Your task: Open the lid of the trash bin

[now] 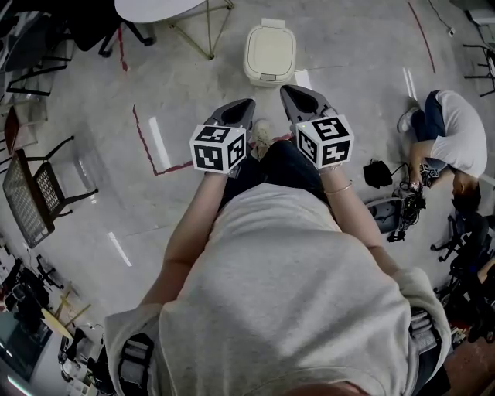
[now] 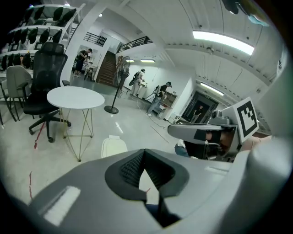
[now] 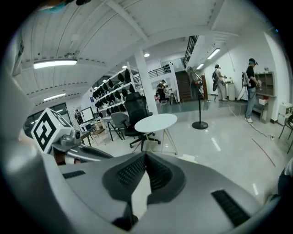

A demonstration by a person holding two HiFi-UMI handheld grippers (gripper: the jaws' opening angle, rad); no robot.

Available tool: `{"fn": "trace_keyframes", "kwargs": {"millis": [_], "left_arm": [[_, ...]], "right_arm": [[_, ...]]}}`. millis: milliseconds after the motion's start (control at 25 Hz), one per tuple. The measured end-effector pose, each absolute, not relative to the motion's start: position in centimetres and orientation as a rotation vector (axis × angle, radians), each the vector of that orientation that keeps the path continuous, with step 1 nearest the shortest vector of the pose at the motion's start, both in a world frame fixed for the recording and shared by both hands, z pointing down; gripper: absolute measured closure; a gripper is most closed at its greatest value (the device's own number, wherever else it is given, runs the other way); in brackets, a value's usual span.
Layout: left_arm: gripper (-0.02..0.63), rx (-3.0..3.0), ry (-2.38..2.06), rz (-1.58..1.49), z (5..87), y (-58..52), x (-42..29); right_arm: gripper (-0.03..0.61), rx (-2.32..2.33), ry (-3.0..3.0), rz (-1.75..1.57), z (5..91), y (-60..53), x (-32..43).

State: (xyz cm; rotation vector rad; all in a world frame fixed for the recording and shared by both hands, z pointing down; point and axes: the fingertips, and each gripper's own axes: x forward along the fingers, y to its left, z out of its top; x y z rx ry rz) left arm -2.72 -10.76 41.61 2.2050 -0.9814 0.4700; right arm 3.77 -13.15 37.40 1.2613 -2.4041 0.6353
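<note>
The cream trash bin (image 1: pixel 270 52) stands on the grey floor ahead of me, its lid down. Both grippers hang in the air short of it, apart from it. My left gripper (image 1: pixel 246 103) is shut with nothing between its pads, and its tips point at the bin's left side. My right gripper (image 1: pixel 287 90) is also shut and empty, a little nearer the bin's right front corner. In the left gripper view the bin (image 2: pixel 113 147) shows just over the closed left gripper (image 2: pixel 144 151). The right gripper (image 3: pixel 146 155) hides most of the bin in its own view.
A round white table (image 1: pixel 158 9) on thin legs stands left of and behind the bin, with a black office chair (image 2: pixel 46 77) beside it. A black wire chair (image 1: pixel 35 189) is at the far left. A person (image 1: pixel 452 139) crouches by gear on the right. Red tape (image 1: pixel 143 139) marks the floor.
</note>
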Motion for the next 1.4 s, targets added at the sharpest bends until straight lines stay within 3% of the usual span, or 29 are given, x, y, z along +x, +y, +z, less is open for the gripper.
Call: {"fn": "trace_keyframes", "kwargs": {"millis": [760, 1400], "left_arm": [[0.609, 2.179, -0.877, 0.698, 47.2, -15.2, -1.6], [0.609, 2.072, -0.740, 0.743, 59.8, -15.7, -3.7]], "right_arm": [[0.571, 1.279, -2.266, 0.806, 43.4, -16.9, 6.8], [0.571, 1.237, -2.084, 0.991, 56.3, -15.2, 3.2]]}}
